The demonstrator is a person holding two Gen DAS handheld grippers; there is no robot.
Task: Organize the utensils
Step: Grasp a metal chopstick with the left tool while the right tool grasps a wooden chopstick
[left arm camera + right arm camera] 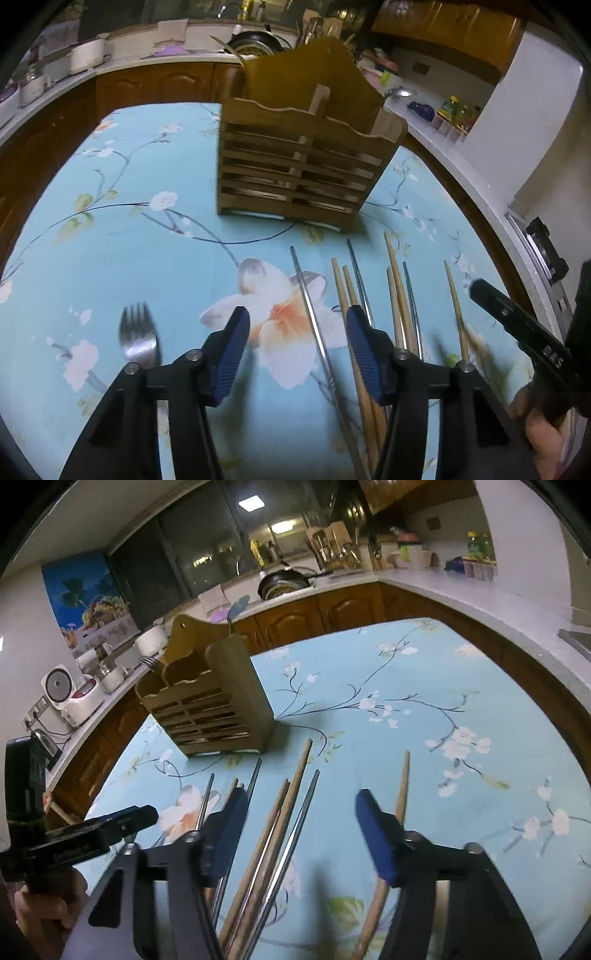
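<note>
A slatted wooden utensil holder (303, 162) stands upright on the floral blue table; it also shows in the right wrist view (214, 705), with a fork (149, 661) standing in it. Wooden chopsticks (397, 295) and metal chopsticks (314, 321) lie loose in front of it, also in the right wrist view (284, 812). A metal fork (138, 338) lies left of my left gripper (297, 328), which is open and empty above one metal chopstick. My right gripper (301, 814) is open and empty over the chopstick pile; it shows in the left view (517, 321).
The table (147, 240) is ringed by a kitchen counter (461, 587) with wooden cabinets. On the counter stand a pan (284, 581), a rice cooker (79, 699), jars and bottles. The left hand-held gripper body (74, 838) sits at the left of the right view.
</note>
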